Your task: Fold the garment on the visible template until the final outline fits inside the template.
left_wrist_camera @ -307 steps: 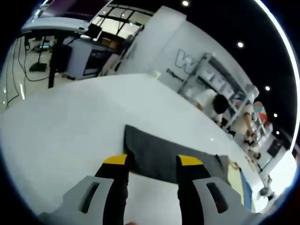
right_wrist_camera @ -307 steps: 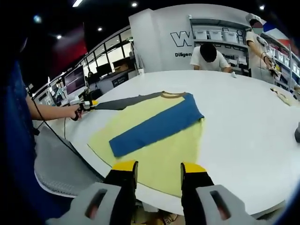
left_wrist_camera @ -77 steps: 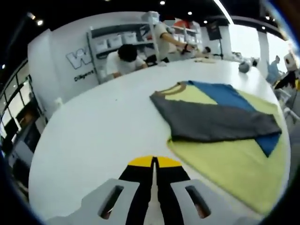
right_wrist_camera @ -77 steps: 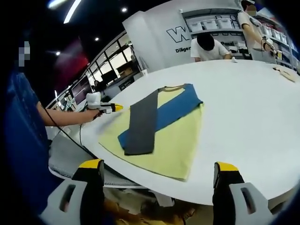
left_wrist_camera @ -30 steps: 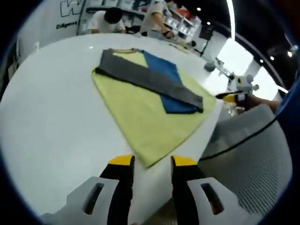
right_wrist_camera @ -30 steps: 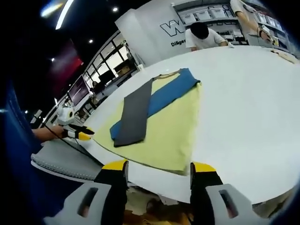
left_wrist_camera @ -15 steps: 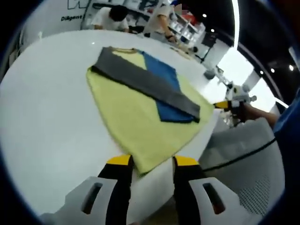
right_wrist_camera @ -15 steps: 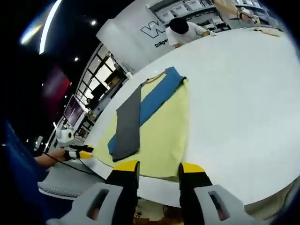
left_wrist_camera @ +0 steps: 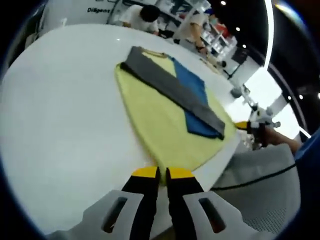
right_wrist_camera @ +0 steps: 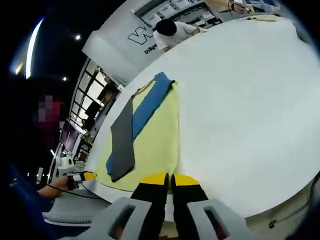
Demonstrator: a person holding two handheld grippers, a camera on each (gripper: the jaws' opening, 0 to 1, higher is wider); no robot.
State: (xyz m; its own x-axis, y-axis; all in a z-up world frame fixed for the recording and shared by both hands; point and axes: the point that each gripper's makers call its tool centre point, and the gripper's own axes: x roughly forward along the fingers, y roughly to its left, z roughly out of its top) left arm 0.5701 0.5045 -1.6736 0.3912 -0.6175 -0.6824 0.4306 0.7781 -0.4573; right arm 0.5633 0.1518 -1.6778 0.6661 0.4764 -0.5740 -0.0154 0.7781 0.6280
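A yellow garment lies flat on the white table, its grey sleeve folded across the blue sleeve. My left gripper is shut on the near hem corner. In the left gripper view the right gripper sits at the other hem corner, held by a hand. In the right gripper view the yellow garment runs away from me, grey sleeve over blue sleeve. My right gripper is shut on its hem corner. The left gripper shows at the far hem corner.
Bare white table stretches to the right of the garment. A grey mesh seat lies just past the table edge. People work at the shelves beyond the far side of the table.
Both grippers have gone from open, straddling the hem corners, to shut on them. Both cameras have moved in lower over the table edge.
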